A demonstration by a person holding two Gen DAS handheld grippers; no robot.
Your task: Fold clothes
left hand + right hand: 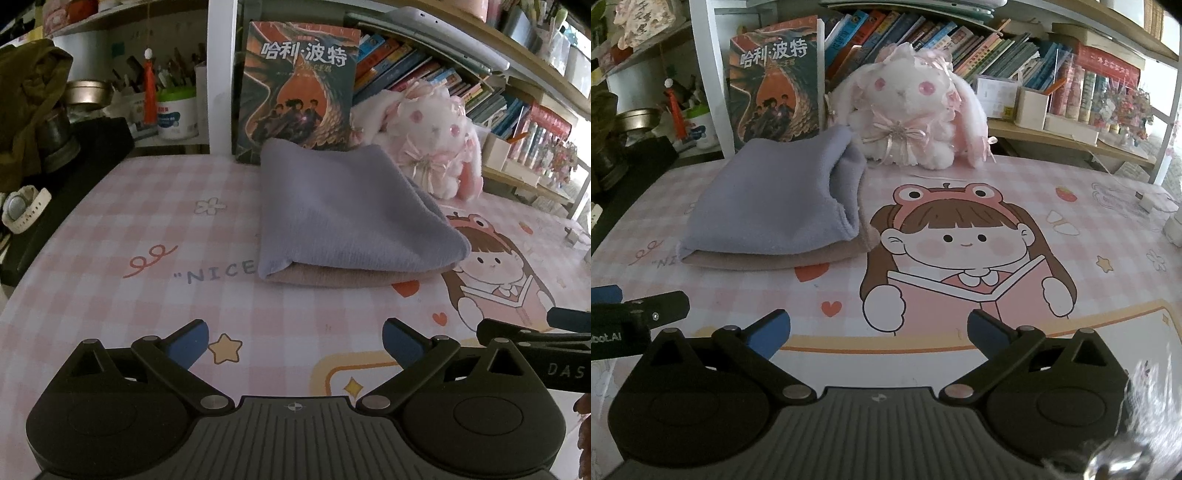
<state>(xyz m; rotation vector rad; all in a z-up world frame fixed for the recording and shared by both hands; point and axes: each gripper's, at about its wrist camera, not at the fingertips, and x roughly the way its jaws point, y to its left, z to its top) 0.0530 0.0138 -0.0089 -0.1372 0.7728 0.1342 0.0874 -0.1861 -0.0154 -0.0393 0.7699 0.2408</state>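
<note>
A folded lavender garment (347, 210) lies on top of a folded beige garment (332, 278) on the pink checked desk mat (129, 229). The stack also shows in the right wrist view, lavender (768, 206) over beige (783, 258). My left gripper (295, 343) is open and empty, low over the mat, in front of the stack. My right gripper (877, 334) is open and empty, to the right of the stack over the cartoon girl print. Each gripper's side shows at the edge of the other's view.
A white plush rabbit (908, 110) and an upright book (295, 85) stand behind the stack. Bookshelves (997, 44) run along the back. A dark box (74, 177) with a white watch (22, 210) sits at the left. A white charger (1148, 203) lies far right.
</note>
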